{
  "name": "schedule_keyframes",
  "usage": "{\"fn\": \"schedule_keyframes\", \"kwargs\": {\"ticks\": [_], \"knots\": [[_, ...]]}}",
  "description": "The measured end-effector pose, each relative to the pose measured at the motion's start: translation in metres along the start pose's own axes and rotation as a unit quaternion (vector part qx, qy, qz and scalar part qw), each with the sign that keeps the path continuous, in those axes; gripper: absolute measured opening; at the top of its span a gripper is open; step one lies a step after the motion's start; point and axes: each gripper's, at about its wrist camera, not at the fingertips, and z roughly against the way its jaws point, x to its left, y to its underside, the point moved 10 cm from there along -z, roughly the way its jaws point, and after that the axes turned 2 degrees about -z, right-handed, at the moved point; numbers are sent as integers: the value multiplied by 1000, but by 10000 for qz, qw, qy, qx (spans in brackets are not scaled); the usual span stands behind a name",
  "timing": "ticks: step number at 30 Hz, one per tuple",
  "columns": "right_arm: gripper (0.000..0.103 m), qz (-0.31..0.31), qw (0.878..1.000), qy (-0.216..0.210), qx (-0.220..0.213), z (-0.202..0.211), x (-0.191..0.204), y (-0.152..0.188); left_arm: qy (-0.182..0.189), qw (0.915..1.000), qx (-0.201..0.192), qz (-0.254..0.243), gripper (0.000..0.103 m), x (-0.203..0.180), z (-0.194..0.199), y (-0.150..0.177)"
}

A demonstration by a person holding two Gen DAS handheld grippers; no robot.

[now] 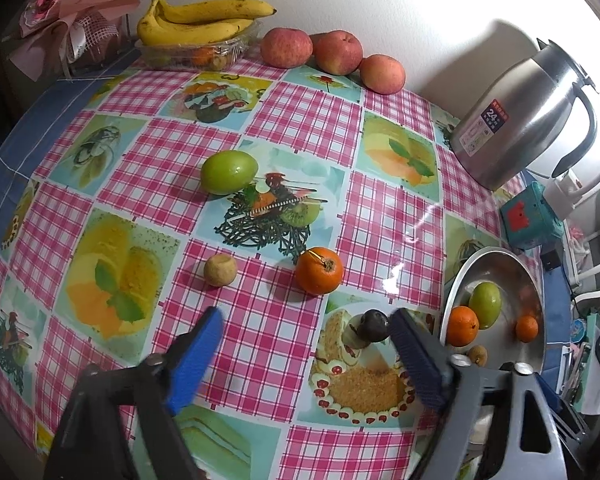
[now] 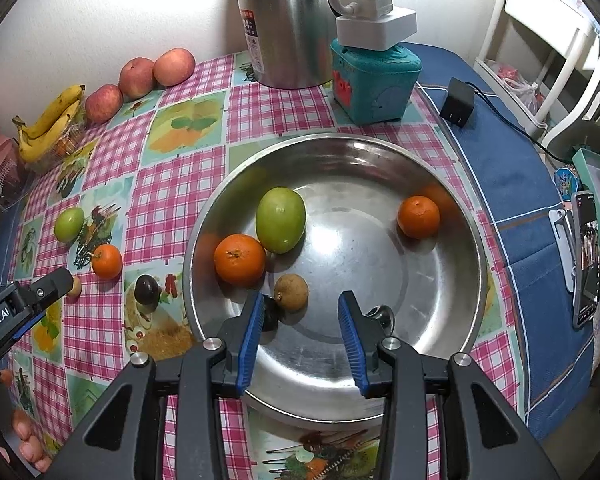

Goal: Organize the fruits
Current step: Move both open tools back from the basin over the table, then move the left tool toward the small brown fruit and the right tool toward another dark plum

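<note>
Left gripper (image 1: pixel 306 322), jaws spread wide and empty, above the checked tablecloth (image 1: pixel 268 328), with a dark plum (image 1: pixel 374 325) just inside its right finger and a tangerine (image 1: pixel 319 270), a small brown fruit (image 1: pixel 220 270) and a green fruit (image 1: pixel 229 172) lying loose farther out. Right gripper (image 2: pixel 300 306), jaws parted and gripping nothing, over the steel bowl (image 2: pixel 440 280), which holds two tangerines (image 2: pixel 240 259), a green fruit (image 2: pixel 281 220), a brown fruit (image 2: pixel 291 287) and a dark fruit (image 2: pixel 270 314) beside the left finger.

Both grippers point steeply downward. The left gripper (image 1: pixel 304 328) has its blue-padded jaws spread wide, nothing between them. The right gripper (image 2: pixel 300 312) stands partly open, jaws likewise gripping nothing.
</note>
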Motion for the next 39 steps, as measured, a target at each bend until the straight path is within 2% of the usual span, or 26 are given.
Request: {"fn": "schedule_keyframes", "kwargs": {"ticks": [1, 2, 5, 7, 10, 28, 39], "knots": [[66, -21, 10000, 21, -7, 0, -1, 0, -18, 10000, 2, -1, 99, 0, -1, 0], [68, -32, 10000, 42, -19, -1, -2, 0, -48, 10000, 8, -15, 103, 0, -2, 1], [75, -45, 9999, 98, -61, -1, -3, -1, -131, 9999, 37, -72, 103, 1, -5, 3], [87, -57, 9999, 98, -108, -1, -4, -2, -185, 9997, 91, -125, 103, 1, -8, 6], [94, -85, 9997, 224, -98, -2, -6, -1, -219, 9995, 112, -181, 103, 0, -9, 7], [95, -160, 9993, 243, -246, 0, -7, -2, -121, 9994, -59, -308, 103, 0, 0, 0], [95, -14, 9996, 179, -214, -6, 4, -1, -329, 9974, -434, -474, 103, 25, 17, -26]]}}
